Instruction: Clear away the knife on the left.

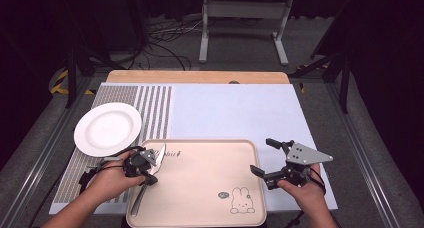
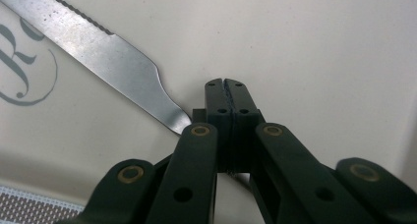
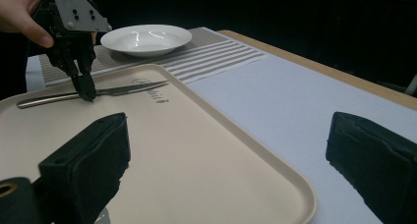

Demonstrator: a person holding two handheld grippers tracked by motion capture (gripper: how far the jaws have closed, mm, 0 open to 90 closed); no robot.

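Far left on the surface (image 1: pixel 235 108) there's a white plate (image 1: pixel 107 128) sitting on a striped mat (image 1: pixel 150 108), nothing on it. The mat runs up the left edge of the pale blue cover.

Next over is the left gripper (image 1: pixel 150 177), held in the person's left hand (image 1: pixel 112 182), pointing down at the left edge of the beige tray (image 1: pixel 210 163). Its jaws are squeezed right together around the neck of a knife (image 1: pixel 150 175), where the blade narrows into the handle. In the left gripper view the jaws meet tip to tip with no gap, and the knife (image 2: pixel 105 57) comes out from under them, serrated edge up and to the left, lying flat on the tray (image 2: pixel 305 52) next to some grey script lettering. The right gripper view has the same thing from the side: the left gripper (image 3: pixel 87 94) comes straight down onto the knife (image 3: pixel 123 90), which lies flat on the tray (image 3: pixel 196 150), handle off to the left, tip towards the printed lettering. The plate (image 3: pixel 146 39) is behind it on the mat.

The middle of the tray is bare, with a little rabbit drawing (image 1: pixel 241 200) near its lower right corner.

Over on the right, the right gripper (image 1: pixel 262 158) is in the right hand (image 1: pixel 310 195) just past the tray's right edge. Its jaws are spread wide with nothing between them.
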